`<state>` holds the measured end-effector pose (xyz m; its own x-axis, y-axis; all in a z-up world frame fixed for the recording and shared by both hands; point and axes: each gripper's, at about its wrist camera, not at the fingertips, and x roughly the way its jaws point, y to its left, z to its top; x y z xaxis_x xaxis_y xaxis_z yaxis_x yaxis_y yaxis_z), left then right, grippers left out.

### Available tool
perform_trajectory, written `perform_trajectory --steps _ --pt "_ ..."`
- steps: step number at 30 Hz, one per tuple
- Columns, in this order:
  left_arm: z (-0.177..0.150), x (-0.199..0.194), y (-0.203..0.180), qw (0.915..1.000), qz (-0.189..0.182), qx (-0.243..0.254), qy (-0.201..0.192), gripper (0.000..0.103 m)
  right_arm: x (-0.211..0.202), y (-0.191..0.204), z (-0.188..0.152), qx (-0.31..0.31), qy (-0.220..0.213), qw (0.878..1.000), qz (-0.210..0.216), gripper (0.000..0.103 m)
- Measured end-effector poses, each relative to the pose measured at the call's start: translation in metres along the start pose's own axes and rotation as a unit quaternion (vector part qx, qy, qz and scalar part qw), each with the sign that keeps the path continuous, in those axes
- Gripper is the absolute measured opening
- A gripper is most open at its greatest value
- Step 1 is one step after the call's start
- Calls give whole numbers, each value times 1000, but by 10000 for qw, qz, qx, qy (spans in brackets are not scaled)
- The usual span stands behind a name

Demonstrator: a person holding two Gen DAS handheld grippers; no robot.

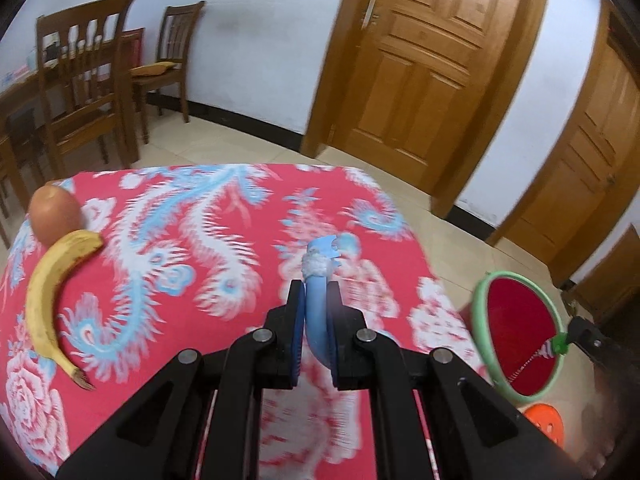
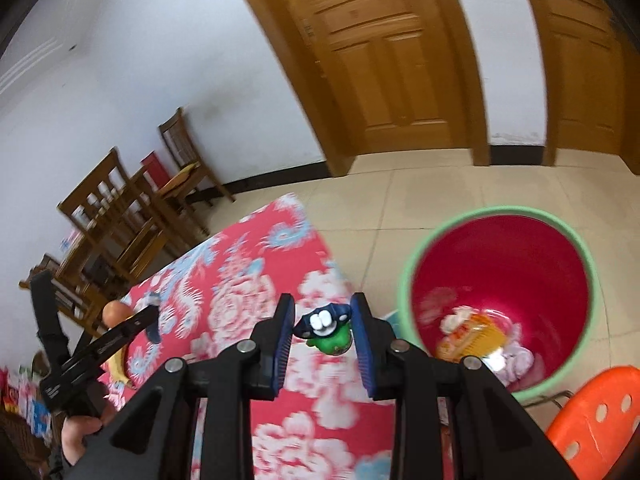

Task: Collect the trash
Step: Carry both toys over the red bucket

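My left gripper [image 1: 316,300] is shut on a light blue curved plastic piece [image 1: 318,280] with a white fuzzy band, held above the red flowered tablecloth [image 1: 180,240]. My right gripper [image 2: 322,328] is shut on a small green and dark blue toy-like piece [image 2: 326,328] with white dots, above the table's right edge. The red bin with a green rim [image 2: 404,280] stands on the floor to the right, with wrappers and tissue [image 2: 480,340] inside. The bin [image 1: 480,304] also shows in the left wrist view, with the right gripper's fingers [image 1: 576,328] over it.
A banana [image 1: 44,300] and an orange-brown fruit [image 1: 54,212] lie at the table's left. An orange stool [image 2: 592,412] stands beside the bin. Wooden chairs [image 1: 84,92] and a table stand by the far wall, with wooden doors [image 1: 424,60] beyond.
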<state>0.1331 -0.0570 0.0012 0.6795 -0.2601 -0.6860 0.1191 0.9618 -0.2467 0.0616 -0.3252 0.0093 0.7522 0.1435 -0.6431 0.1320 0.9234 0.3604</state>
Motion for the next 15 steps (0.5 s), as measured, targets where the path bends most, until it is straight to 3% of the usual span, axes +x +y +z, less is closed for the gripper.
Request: perform_trajectory --steps 7,15 --pt "-7 -4 -53 9985 -375 395 96 10 -15 -57 -4 488 -86 9979 -413 31" --pt "-13 1 -102 9943 -757 702 268 10 -8 -112 -16 1029 104 9921 -713 32"
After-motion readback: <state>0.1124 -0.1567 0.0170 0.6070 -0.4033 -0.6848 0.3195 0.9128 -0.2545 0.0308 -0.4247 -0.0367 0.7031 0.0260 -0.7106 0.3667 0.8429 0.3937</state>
